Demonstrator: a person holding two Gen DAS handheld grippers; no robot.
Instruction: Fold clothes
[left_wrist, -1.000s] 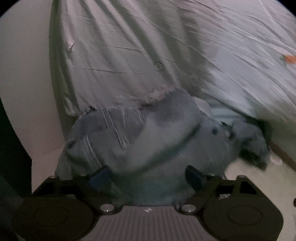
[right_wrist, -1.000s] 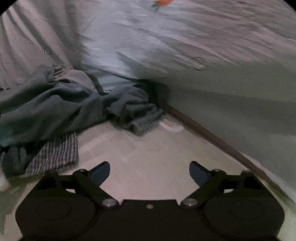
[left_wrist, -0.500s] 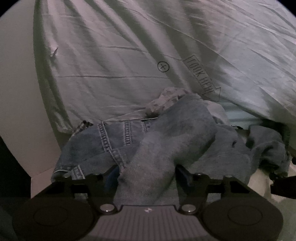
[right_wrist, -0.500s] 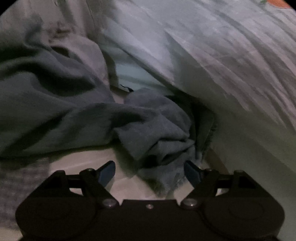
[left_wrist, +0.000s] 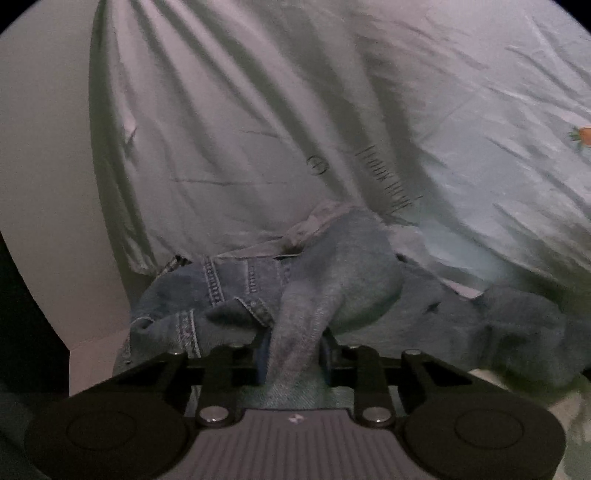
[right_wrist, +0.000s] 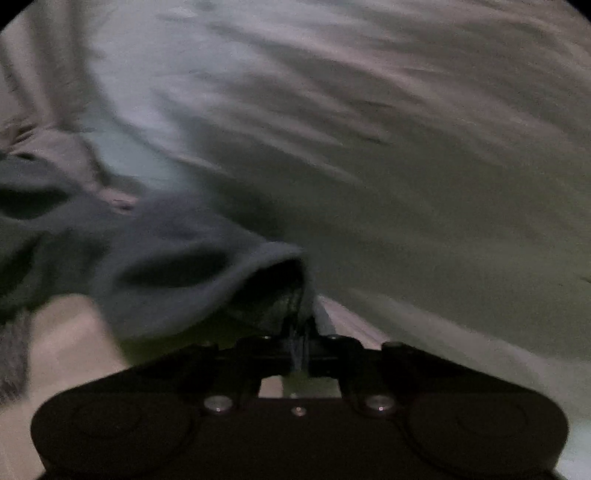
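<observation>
Left wrist view first: left tool has a thick fold of a grey-blue sweater running right between its pads, and the jaws are closing in on it, pressing the cloth from both sides. That sweater lies draped over a pair of jeans with pale stitching, which sit just to the left of the fold and partly under it. The rest of the sweater trails off to the right in a rumpled heap. Behind the pile hangs a pale wrinkled bedsheet with a small circle mark, some blurred lettering and a little orange print near the right edge. A plain wall fills the left side.

Right wrist view is pretty smeared with motion blur. Right tool is clenched, and a thin dark edge of the same sweater is pinched between its tips. From there the cloth stretches up and away to the left, forming a hollow fold just above the tool. Light floor shows under it at lower left, and the pale bedsheet covers the upper and right part.
</observation>
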